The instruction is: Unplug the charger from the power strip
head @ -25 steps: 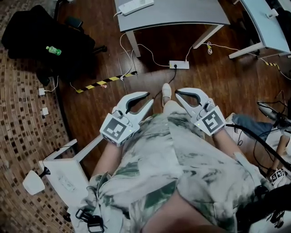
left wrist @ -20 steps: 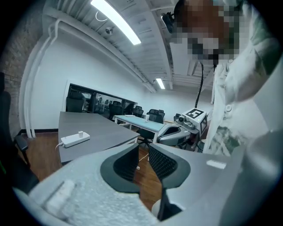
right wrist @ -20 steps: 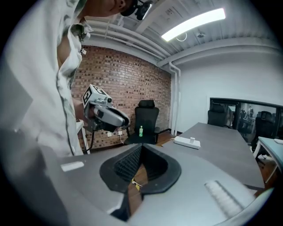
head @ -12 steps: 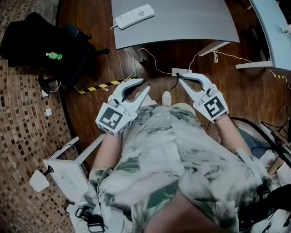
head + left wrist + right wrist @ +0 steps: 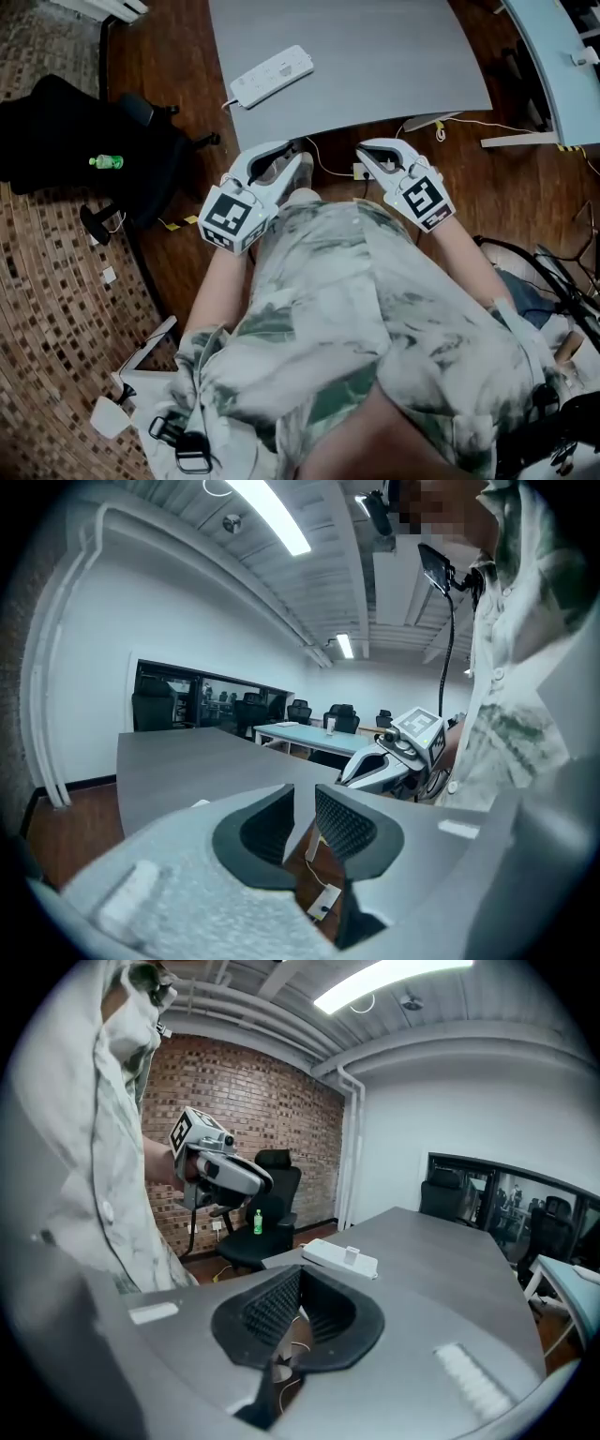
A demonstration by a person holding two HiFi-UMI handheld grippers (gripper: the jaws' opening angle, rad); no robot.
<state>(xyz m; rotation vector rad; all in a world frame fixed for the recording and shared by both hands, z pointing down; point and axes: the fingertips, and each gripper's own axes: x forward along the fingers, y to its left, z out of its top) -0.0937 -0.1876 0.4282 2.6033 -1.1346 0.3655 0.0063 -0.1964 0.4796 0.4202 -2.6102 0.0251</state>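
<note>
Matt table (image 5: 394, 56), plastic pwr strip (image 5: 272, 77)

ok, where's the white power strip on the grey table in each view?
Head view: power strip upper left, on the grey table.
Left gripper view: not clearly visible.
Right gripper view: power strip at centre, just above the jaws.
Shared landmark: the grey table.

Grey desk (image 5: 375, 56), wooden floor (image 5: 169, 47), brick wall (image 5: 272, 1101)
</note>
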